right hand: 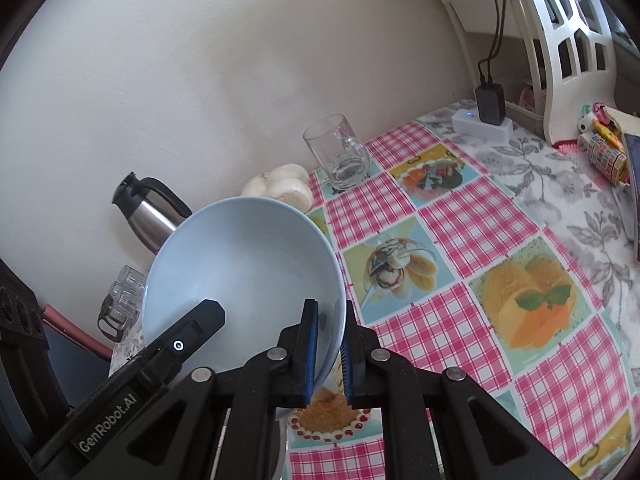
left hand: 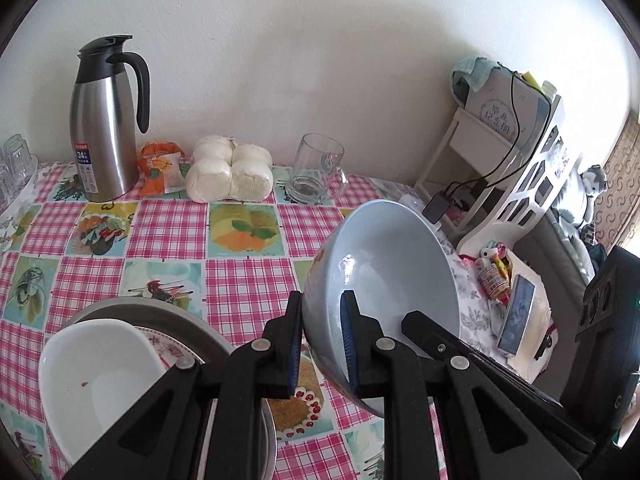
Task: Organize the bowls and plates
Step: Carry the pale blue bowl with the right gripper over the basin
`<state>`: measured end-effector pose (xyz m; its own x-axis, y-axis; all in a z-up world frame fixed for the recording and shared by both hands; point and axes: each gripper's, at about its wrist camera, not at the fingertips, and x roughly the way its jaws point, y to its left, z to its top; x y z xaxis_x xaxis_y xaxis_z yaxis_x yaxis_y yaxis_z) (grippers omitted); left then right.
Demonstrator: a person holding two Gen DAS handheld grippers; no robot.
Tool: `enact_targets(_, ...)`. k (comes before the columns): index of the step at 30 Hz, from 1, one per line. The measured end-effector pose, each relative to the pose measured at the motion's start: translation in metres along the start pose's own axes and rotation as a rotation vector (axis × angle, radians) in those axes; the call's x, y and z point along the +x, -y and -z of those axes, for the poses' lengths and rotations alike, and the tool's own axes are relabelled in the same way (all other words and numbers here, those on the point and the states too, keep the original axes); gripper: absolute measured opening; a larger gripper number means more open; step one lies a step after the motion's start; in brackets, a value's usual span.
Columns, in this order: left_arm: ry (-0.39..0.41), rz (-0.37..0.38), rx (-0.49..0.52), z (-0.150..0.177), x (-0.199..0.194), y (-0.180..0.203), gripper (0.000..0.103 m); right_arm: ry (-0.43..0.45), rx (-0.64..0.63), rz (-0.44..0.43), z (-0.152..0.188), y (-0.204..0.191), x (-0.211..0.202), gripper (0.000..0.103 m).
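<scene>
Both grippers, left and right, clamp opposite sides of the blue bowl's rim, holding it tilted and empty above a checked tablecloth set against a white wall. Flask, buns and an empty glass mug line the wall. Lower left, a white bowl with perhaps a crumb inside sits on stacked plates.

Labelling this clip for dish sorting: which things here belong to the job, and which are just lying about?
Job: blue bowl, pinched by both tools; white bowl; plates under it.

Lying about: thermos jug, glass mug, bagged buns, charger.
</scene>
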<state>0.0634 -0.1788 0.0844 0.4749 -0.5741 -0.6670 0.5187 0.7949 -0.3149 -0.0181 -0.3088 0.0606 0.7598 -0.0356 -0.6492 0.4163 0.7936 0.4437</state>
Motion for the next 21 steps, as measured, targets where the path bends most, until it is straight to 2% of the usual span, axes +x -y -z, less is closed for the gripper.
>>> enact_targets(13, 0.065, 0.014, -0.086, 0.004, -0.048, -0.034, 0.020, 0.019, -0.063, -0.064, 0.007, -0.045, -0.020, 0.011)
enact_targets(21, 0.092, 0.005, -0.149, 0.008, -0.070, -0.066, 0.020, -0.004, -0.106, -0.088, 0.020, -0.075, -0.018, 0.011)
